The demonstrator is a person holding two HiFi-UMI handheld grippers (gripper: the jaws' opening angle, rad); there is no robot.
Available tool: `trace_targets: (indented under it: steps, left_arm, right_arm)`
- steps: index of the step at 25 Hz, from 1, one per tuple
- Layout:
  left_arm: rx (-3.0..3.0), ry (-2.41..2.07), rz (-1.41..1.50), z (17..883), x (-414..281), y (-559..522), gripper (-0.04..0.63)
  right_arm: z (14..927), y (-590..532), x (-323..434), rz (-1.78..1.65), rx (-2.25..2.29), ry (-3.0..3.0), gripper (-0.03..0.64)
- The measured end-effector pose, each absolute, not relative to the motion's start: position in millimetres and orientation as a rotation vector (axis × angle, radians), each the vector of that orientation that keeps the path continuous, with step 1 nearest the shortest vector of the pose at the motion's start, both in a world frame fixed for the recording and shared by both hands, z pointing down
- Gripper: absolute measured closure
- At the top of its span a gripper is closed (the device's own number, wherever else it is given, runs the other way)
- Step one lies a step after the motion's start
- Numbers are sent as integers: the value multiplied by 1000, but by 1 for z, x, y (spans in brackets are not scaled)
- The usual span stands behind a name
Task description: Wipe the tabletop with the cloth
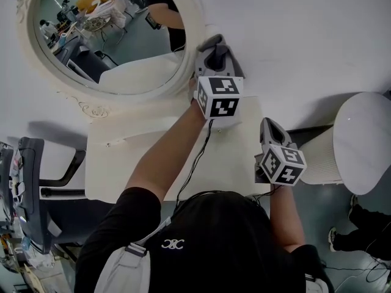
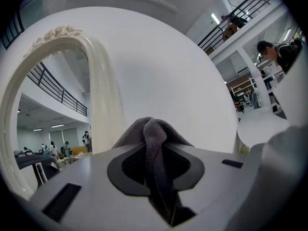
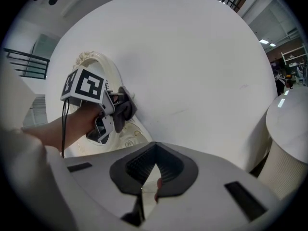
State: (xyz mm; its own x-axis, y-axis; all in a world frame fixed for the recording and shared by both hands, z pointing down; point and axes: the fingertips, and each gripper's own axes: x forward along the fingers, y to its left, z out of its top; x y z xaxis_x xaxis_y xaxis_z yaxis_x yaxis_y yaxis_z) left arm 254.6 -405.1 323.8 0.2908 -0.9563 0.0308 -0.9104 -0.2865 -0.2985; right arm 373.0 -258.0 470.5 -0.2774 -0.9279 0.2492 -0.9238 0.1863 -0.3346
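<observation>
My left gripper (image 1: pixel 215 49) is raised above the back of the cream tabletop (image 1: pixel 122 160), close to the right side of the oval mirror's frame (image 1: pixel 194 23). It is shut on a grey cloth (image 2: pixel 153 134), which bunches up out of the jaws; the right gripper view also shows the cloth (image 3: pixel 126 108) against the white wall. The right gripper (image 1: pixel 269 129) hovers over the table's right edge, lower and nearer to me. Its jaws (image 3: pixel 146 179) are closed to a thin slit with nothing in them. The table under my arms is hidden.
An ornate cream oval mirror (image 1: pixel 110 35) leans on the wall behind the table. A round white ribbed stool (image 1: pixel 360 142) stands just right of the table. A dark chair (image 1: pixel 30 185) is at the table's left. The white wall (image 1: pixel 293 35) is behind.
</observation>
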Motion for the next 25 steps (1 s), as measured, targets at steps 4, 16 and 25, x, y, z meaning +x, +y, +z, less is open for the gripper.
trace_targets:
  steps: [4, 16, 25]
  left_arm:
    - [-2284, 1722, -363, 344, 253, -404, 531]
    - [-2367, 1802, -572, 429, 233, -407, 531]
    - [-2391, 1879, -681, 476, 206, -409, 531]
  right_arm:
    - [474, -258, 377, -692, -1890, 2405, 614]
    - [481, -259, 370, -713, -1900, 2432, 614]
    - [486, -264, 367, -731, -1910, 2446, 614]
